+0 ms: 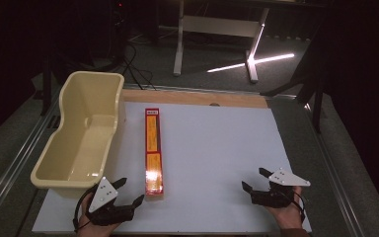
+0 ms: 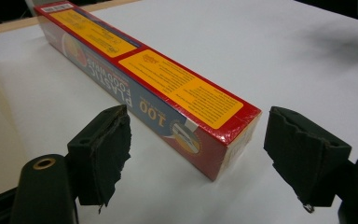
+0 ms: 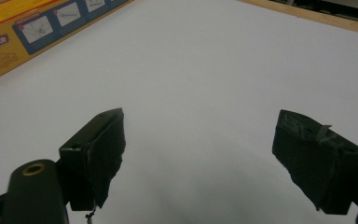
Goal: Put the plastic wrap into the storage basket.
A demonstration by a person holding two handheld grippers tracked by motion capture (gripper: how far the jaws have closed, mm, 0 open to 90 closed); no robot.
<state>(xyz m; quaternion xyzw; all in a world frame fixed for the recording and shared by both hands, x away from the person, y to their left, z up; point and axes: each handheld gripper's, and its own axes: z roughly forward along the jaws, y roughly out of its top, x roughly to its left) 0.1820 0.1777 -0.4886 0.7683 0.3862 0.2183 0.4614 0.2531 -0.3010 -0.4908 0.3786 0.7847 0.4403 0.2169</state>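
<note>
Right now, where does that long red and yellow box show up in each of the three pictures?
High view: the box lies lengthwise left of centre on the white board, beside the cream tub.
Left gripper view: the box runs from top left down to its near end between the open left gripper.
Right gripper view: one side of the box crosses the top left corner.
Shared landmark: the white board.

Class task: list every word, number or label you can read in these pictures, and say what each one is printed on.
"PLASTIC FOOD WRAP": blue side of the long box, left gripper view, upside down.
"100": same side, near the end.
"...odlike": partial word on the box, right gripper view.
Yellow panels, white end label: print too small.
Tub, tools: none.
</note>
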